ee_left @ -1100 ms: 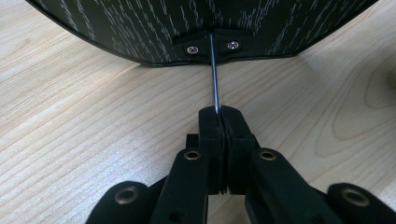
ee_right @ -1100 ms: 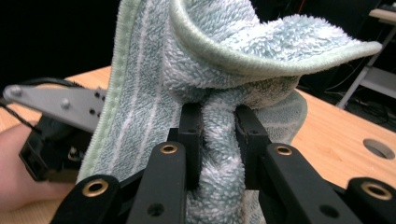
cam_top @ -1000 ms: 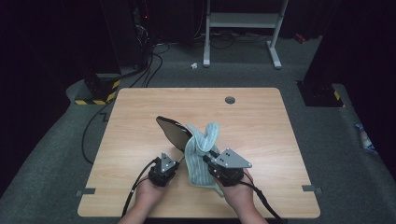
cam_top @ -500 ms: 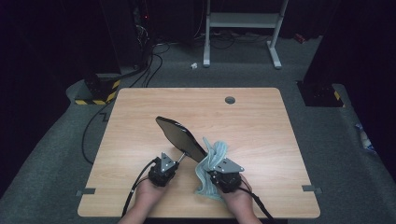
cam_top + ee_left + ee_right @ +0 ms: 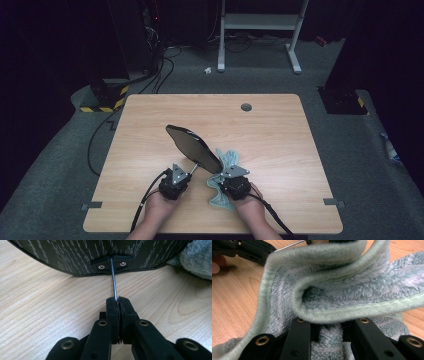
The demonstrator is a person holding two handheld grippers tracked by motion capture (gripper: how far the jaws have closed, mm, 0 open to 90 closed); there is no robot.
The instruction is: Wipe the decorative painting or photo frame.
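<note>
A dark oval mirror (image 5: 192, 144) stands tilted on the wooden table (image 5: 280, 135), carried on a thin metal stem (image 5: 113, 282). My left gripper (image 5: 117, 300) is shut on that stem just below the mirror's patterned back (image 5: 75, 255); it sits at the near left (image 5: 186, 173). A pale green fluffy cloth (image 5: 337, 290) bunches over my right gripper (image 5: 329, 333), which is shut on it. From above, the cloth (image 5: 228, 159) lies crumpled to the right of the mirror's lower edge, and the right gripper (image 5: 226, 179) is beside it.
The table has a round cable hole (image 5: 246, 107) near its far edge. Cables (image 5: 150, 75) and a white metal stand (image 5: 257, 22) are on the dark floor beyond. The left gripper (image 5: 249, 251) and a fingertip appear at the top left of the right gripper view.
The right gripper has pulled the cloth down from the mirror's face and toward the near edge, where it now bunches low. The left gripper and mirror have stayed put.
</note>
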